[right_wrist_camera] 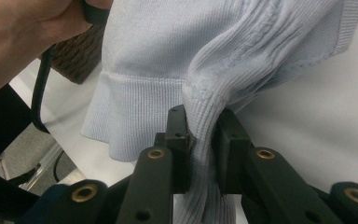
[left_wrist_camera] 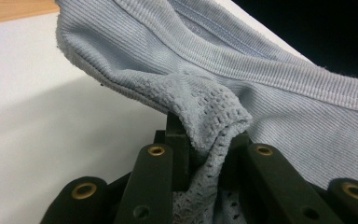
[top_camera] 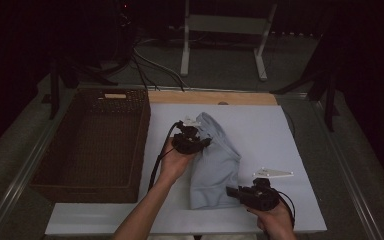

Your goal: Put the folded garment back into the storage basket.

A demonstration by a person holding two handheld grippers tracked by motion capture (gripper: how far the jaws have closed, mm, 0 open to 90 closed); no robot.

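Table (top_camera: pixel 290 130) with a white top carries a brown wicker basket (top_camera: pixel 95 145) at left and a pale blue knit garment (top_camera: pixel 215 170) lying mid-board; left gripper (top_camera: pixel 206 142) is clamped on its far end, right gripper (top_camera: pixel 231 191) on its near hem

Black fingers (right_wrist_camera: pixel 179 135) with brass rivets, black cables.

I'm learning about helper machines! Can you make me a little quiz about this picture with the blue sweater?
1. True or false: the left hand-held gripper pinches the light blue sweater.
2. What stands left of the sweater: A) a brown woven basket, B) a red bucket?
3. What does the right hand-held gripper hold?

Key: 1. True. 2. A. 3. A bunched fold of the sweater.
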